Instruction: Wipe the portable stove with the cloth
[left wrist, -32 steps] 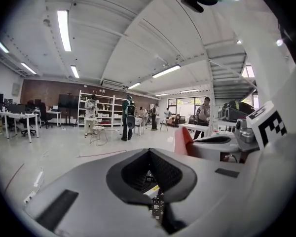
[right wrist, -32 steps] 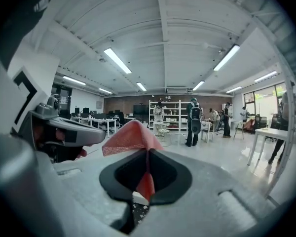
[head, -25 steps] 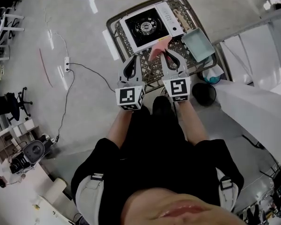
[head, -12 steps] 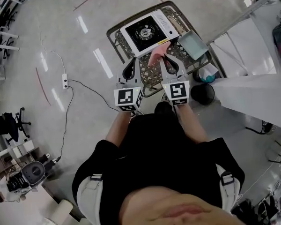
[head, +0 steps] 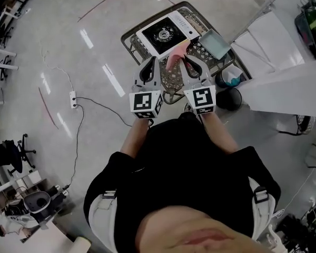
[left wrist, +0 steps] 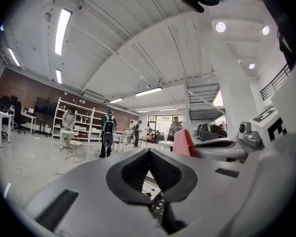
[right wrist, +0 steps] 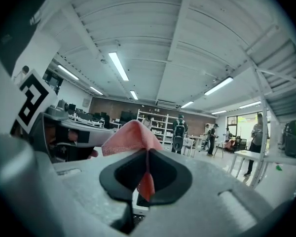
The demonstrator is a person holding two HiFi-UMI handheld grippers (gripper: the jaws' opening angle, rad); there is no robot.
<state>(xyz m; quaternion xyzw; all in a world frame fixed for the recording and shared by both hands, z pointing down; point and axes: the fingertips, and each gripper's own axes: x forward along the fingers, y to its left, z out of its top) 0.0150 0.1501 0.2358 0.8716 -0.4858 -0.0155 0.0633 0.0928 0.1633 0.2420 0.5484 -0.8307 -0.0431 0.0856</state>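
**Cloth pinched, stove just ahead**

My right gripper (right wrist: 147, 154) is clamped on the pink cloth (right wrist: 130, 135). It looks soft, light and floppy, so I'd grip close to the fold. Left gripper (left wrist: 149, 154) is closed on nothing. The portable stove (head: 166, 34) sits on the wire table (head: 200, 50), just beyond the 2 grippers.
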